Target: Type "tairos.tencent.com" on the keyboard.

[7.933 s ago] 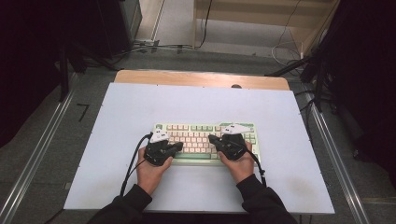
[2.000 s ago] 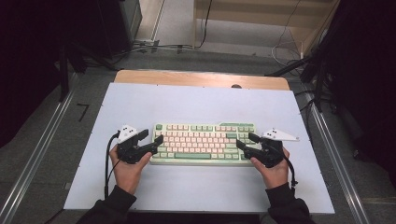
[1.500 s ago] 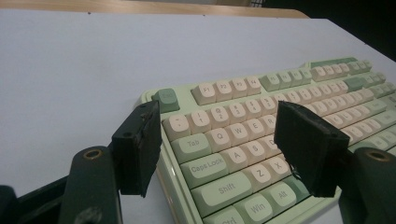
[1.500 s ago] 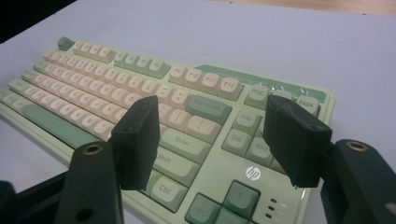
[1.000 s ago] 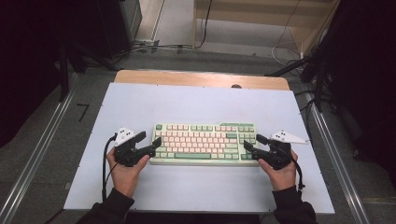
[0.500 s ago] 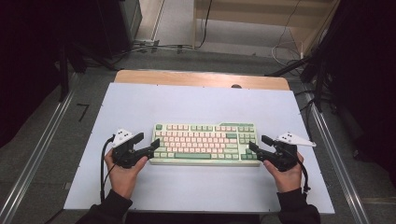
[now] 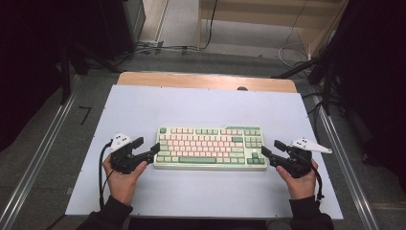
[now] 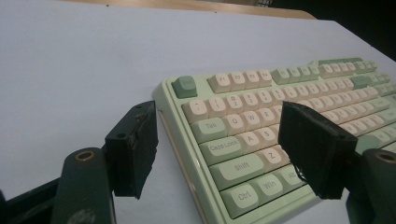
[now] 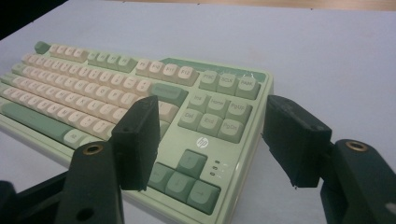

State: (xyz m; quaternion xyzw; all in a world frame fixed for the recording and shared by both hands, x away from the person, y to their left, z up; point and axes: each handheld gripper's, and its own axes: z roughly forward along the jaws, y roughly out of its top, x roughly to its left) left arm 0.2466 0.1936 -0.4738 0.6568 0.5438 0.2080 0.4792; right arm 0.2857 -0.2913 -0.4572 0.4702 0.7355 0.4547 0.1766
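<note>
**Both grippers bracket the keyboard's ends**

The keyboard [image 7: 211, 147] sits mid-table. The left gripper [image 7: 147, 150] waits at its 9 o'clock end, the right gripper [image 7: 268, 156] at 3 o'clock, jaws apart on both, each straddling a short edge, likely to pinch and shift it squarely.

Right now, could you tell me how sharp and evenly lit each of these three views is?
High view: table evenly lit, surroundings dark, keyboard legends too small to read. Left gripper view: near keys legible, far end softens, jaws slightly blurred. Right gripper view: key cluster by the logo sharp, far left keys soft, no glare.
</note>
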